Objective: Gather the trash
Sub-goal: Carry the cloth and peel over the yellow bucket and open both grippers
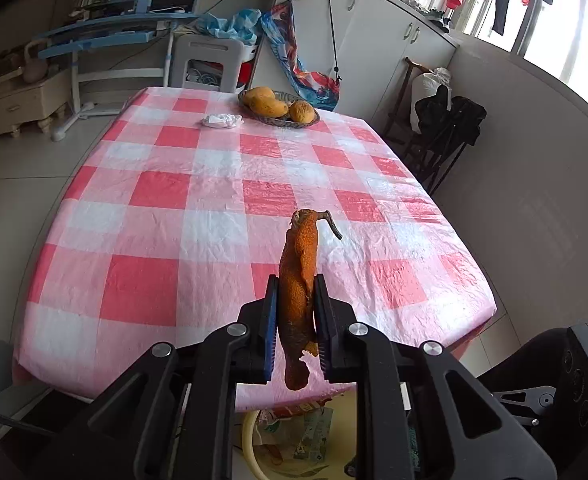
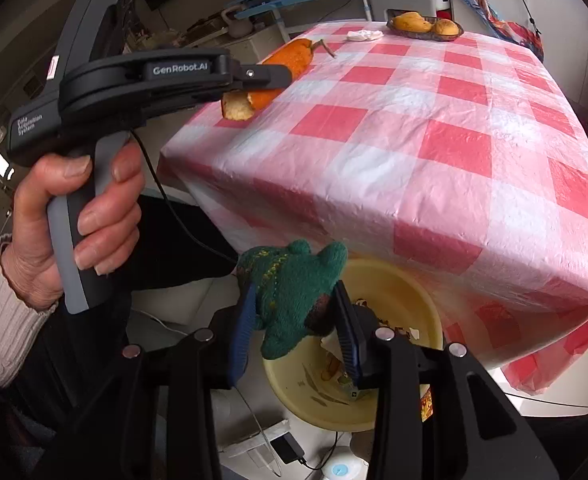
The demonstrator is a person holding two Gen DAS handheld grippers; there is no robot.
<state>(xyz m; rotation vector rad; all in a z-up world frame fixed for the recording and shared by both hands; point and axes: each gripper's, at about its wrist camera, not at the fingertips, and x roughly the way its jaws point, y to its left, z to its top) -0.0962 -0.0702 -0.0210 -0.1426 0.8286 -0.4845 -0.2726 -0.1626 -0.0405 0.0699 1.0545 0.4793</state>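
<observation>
My left gripper [image 1: 296,300] is shut on a long orange fruit peel [image 1: 299,280] with a dry stem, held above the near edge of the checked table [image 1: 198,184]. It also shows in the right wrist view [image 2: 284,76], gripping the peel [image 2: 294,54]. My right gripper [image 2: 294,316] is shut on a green knitted glove [image 2: 290,288], held over a yellow basin [image 2: 422,292] with scraps inside, on the floor below the table edge. A crumpled white tissue [image 1: 222,121] lies at the far end of the table.
A woven basket of mangoes [image 1: 280,107] sits at the table's far end. The yellow basin [image 1: 250,440] shows under the left gripper. A chair with dark clothes [image 1: 446,124] stands to the right. Cables and a small adapter [image 2: 290,450] lie on the floor.
</observation>
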